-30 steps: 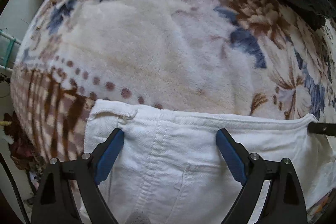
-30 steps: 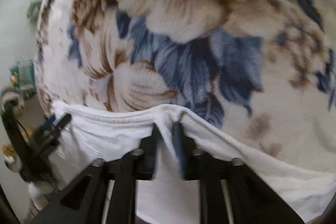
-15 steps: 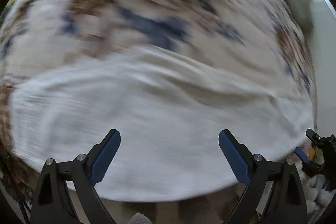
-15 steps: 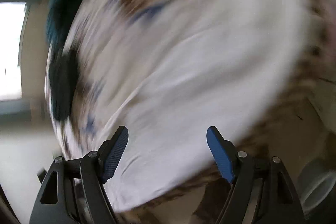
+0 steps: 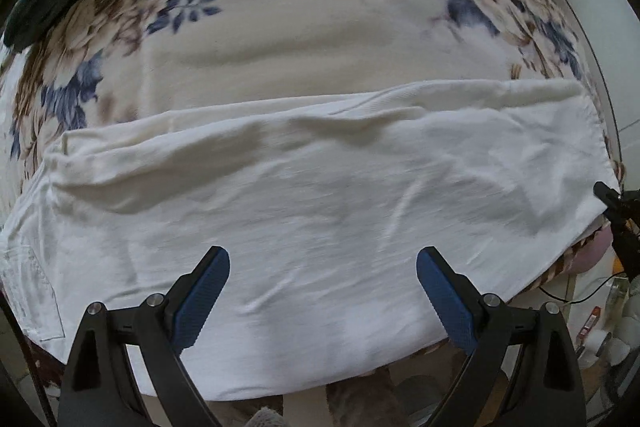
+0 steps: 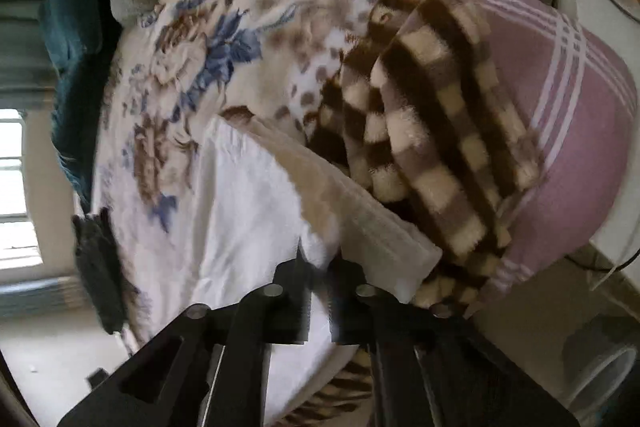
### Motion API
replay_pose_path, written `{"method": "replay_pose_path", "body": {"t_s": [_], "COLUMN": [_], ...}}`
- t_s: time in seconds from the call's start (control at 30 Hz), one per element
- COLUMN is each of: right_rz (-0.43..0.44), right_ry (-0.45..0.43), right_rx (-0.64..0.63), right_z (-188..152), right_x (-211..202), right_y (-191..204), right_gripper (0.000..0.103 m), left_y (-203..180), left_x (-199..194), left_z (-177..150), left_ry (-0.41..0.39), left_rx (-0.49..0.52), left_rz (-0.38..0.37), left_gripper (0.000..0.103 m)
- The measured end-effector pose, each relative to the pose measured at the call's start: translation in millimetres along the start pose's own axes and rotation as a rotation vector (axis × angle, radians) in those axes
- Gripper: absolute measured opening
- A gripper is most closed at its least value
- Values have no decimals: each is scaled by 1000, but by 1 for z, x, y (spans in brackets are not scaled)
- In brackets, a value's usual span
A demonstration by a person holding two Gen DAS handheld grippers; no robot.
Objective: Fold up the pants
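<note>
White pants [image 5: 320, 211], folded lengthwise into a long band, lying flat and lightly wrinkled across the bed, stitched pocket at the left end, waistband seemingly at the right edge, one corner raised off the bed

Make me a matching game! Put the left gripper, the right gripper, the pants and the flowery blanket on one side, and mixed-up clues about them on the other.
Things:
1. left gripper
2. right gripper
3. pants
4. flowery blanket

Clues:
A. white, spread flat
B. fingers wide apart, holding nothing
C. lies under the pants
D. pinched shut on white cloth

Pairs: 1-B, 2-D, 3-A, 4-C
</note>
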State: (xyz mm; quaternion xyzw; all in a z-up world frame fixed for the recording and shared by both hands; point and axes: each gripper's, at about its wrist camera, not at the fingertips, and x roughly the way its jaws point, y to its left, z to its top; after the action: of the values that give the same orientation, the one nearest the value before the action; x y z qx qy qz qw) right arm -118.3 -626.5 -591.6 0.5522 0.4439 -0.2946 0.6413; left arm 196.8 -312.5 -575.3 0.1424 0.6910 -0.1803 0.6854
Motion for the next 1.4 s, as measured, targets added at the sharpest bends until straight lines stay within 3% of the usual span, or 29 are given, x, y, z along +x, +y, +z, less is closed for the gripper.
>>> {"method": "replay_pose_path", "body": {"t_s": [0.1,0.2,0.27,0.33,0.4,0.43,0.47,0.63,0.73,0.8,0.9,0.93,1.03,1.17,1.27,1.4], "right_rz": [-27,-57,-1,14,28,54,68,39,76,65,115,113,76,61,63,119], "right_ry": [-50,-3,84,44,24,18,16,51,-3,-44,-30,-26,-34,-25,-78,-108], "right_rx": [-31,-9,95,101,97,96,96,58,32,-46,-107,-130,-199,-161,-129,-164], "right_z": [-8,-14,-16,-17,-18,-20,-21,-16,-15,-19,-27,-30,-35,-29,-25,-38], "right_x": [-20,-17,-1,-10,-16,-19,-20,4,4,-3,-3,-3,-3,6,-1,-21], "right_y": [2,-12,-35,-43,-46,-50,-53,-57,-53,-38,-24,-19,-7,-9,-15,-2], "right_gripper": [6,8,14,17,38,56,62,62,35,33,30,30,30,31,31,31], "left_y": [-10,-23,-30,-32,-36,-39,-40,-39,-38,-41,-44,-27,-32,-37,-41,-44], "left_x": [1,7,16,25,40,46,52,63,66,68,71,69,71,73,70,69], "left_z": [2,3,3,3,7,9,10,14,17,18,23,21,26,29,30,33], "left_ry": [6,9,24,45,72,81,88,112,119,120,123,124,127,128,128,131], "left_rx": [4,15,18,15,30,33,34,36,38,40,38,39,38,37,37,35], "left_rz": [8,25,36,41,56,56,54,53,55,57,60,60,63,64,64,64], "left_gripper": [96,96,96,96,96,96,97,103,103,103,103,103,103,103,103,103]}}
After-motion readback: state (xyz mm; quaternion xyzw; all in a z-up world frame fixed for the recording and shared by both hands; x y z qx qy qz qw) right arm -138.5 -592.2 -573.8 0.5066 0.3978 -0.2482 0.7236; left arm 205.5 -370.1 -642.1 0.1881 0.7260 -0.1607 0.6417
